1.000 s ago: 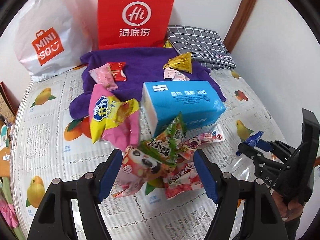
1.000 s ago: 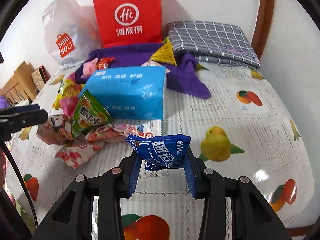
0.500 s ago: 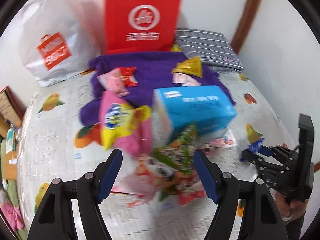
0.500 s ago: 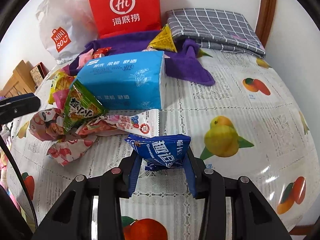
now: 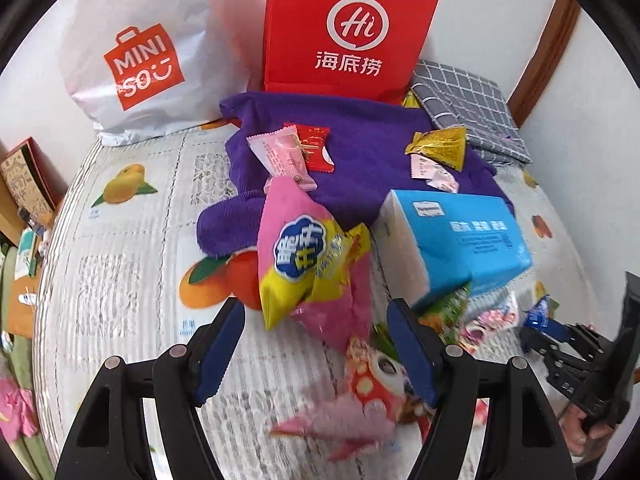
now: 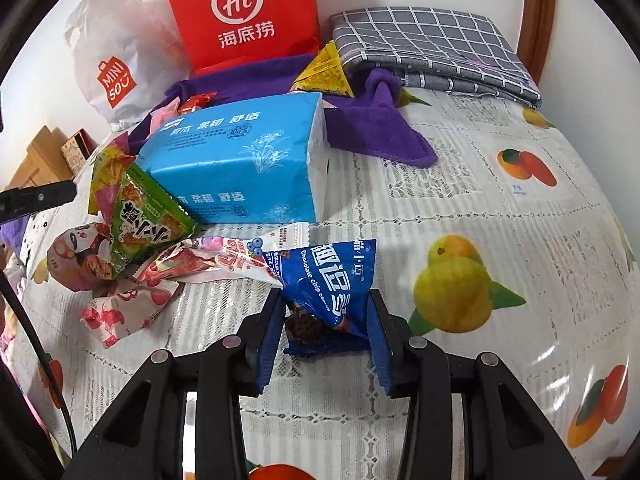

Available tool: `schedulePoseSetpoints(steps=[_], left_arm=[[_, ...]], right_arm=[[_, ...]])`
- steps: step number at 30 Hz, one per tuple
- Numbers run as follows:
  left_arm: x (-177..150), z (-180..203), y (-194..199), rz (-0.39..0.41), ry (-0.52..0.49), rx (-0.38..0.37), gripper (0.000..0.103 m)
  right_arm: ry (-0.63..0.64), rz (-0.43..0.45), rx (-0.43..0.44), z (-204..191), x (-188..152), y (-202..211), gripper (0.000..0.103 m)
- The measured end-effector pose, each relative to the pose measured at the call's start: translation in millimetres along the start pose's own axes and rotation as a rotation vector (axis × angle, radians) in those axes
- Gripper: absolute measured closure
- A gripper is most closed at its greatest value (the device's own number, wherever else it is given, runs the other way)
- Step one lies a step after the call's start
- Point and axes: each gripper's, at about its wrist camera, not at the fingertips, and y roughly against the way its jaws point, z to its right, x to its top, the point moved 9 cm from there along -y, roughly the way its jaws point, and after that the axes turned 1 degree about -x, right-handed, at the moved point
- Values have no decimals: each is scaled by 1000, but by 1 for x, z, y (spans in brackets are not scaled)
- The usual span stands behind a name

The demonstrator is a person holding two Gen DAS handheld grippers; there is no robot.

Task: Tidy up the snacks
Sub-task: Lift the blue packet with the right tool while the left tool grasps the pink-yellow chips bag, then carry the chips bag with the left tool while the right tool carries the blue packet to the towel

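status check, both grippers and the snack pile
Right gripper shut on blue cookie pack. Left gripper open, empty, over pink-yellow snack bag. Blue tissue pack crowds the pile.

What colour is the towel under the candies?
Purple; the towel shows best in the left wrist view.

From my left wrist view, the red and pink packets (image 5: 368,396) nearest the camera are motion-blurred; I cannot read their print. The green packet (image 5: 448,312) is mostly hidden behind the blue tissue pack (image 5: 460,240) and my left gripper's right finger. The right gripper (image 5: 540,332) is cut off at the frame edge, its grip too small to judge there. From my right wrist view, the purple cloth (image 6: 372,128) is largely hidden behind the tissue pack. The orange print at the bottom edge is cropped.
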Motion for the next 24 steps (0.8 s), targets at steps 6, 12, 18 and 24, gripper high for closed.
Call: schedulePoseSetpoints(steps=[6,12,18,24], left_arm=[[13,-2,-28,-22,-16,46,32],[15,-2,-45,-32,-4,31,53],[13,-3,-35,-8,5,1,59],[11,-10,-8,30,31,2,59]], right_arm=[[-5,-4,19,5,4,-5,62],[29,-7,4,4,7,-10,58],[31,5,-10,3,12,-14,59],[-13,8,0,3,8,-8,60]])
